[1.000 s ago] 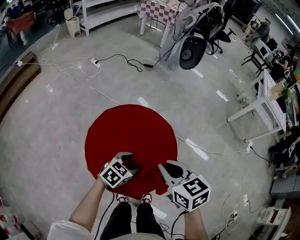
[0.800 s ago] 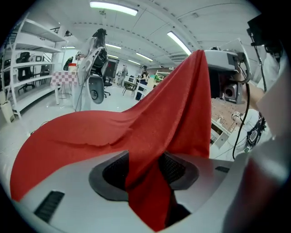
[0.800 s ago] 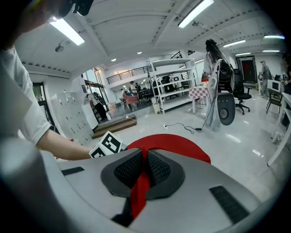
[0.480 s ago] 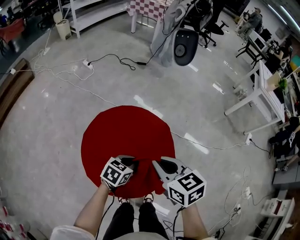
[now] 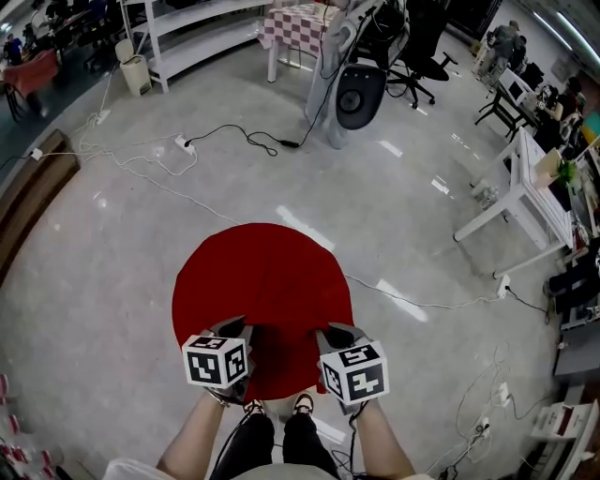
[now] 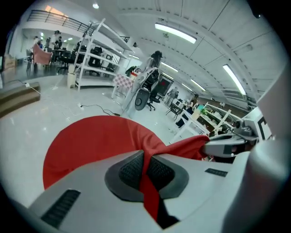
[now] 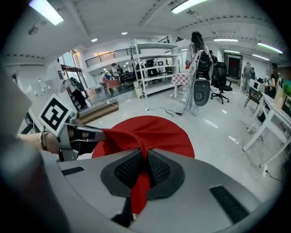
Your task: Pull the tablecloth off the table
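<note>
A round red tablecloth (image 5: pixel 262 277) covers a small table right in front of me. My left gripper (image 5: pixel 234 330) is at its near edge, jaws closing tight, with a pinched fold of the cloth (image 6: pixel 91 141) pressed between the pads (image 6: pixel 132 168). My right gripper (image 5: pixel 334 334) holds the same edge a little to the right, shut on another fold (image 7: pixel 150 129) that hangs down through its pads (image 7: pixel 157 169). Between the two grippers the red fabric stretches in a raised ridge. The table under the cloth is hidden.
Cables (image 5: pixel 216 127) trail over the shiny grey floor beyond the table. A white desk (image 5: pixel 511 202) stands at the right, white shelving (image 5: pixel 197 28) and a checkered table (image 5: pixel 300 19) at the back, with an office chair (image 5: pixel 361 89) beside them. The person's shoes (image 5: pixel 302 405) show below the cloth.
The left gripper was open over the cloth's near edge and has shut on it. Both grippers have drawn back toward the person, level with each other. The right grip is unchanged.
</note>
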### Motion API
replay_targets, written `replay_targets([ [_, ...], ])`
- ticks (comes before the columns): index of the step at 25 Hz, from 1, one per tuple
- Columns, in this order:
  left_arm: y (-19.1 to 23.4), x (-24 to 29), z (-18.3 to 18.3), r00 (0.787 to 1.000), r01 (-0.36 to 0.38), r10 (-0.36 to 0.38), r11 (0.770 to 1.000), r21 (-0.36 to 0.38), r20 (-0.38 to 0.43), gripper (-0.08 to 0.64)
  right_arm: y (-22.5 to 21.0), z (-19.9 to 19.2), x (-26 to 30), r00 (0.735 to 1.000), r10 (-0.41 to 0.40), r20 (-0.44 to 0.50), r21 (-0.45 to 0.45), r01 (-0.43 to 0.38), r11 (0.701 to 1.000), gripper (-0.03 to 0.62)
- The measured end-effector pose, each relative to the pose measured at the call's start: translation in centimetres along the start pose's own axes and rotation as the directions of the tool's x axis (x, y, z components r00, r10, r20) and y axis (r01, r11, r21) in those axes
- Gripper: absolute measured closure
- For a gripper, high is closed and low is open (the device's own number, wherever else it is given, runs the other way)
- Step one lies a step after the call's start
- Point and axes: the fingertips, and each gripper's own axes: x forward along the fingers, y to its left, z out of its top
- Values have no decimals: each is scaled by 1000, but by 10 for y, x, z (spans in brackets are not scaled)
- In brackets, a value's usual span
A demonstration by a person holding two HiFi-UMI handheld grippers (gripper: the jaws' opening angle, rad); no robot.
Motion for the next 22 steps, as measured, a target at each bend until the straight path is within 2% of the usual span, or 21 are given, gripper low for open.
replay_targets([
  [3,-8,-12,5,999,-41,41,999,18,27,545,4,-5,5,1000,-14,-7,56,15,998,565],
  [9,-16,-28,7,996,-85,85,996,-6,30,545,16,-10,10,1000,-18,4,53,18,998,565],
  [15,-24,-41,11,994,-93,94,995,-33,53,545,23,-7,5,999,-1,39,99,-3,995,565],
  [22,-34,-57,14,992,-96,101,993,-67,80,545,29,-5,-7,998,11,61,104,-17,994,565],
])
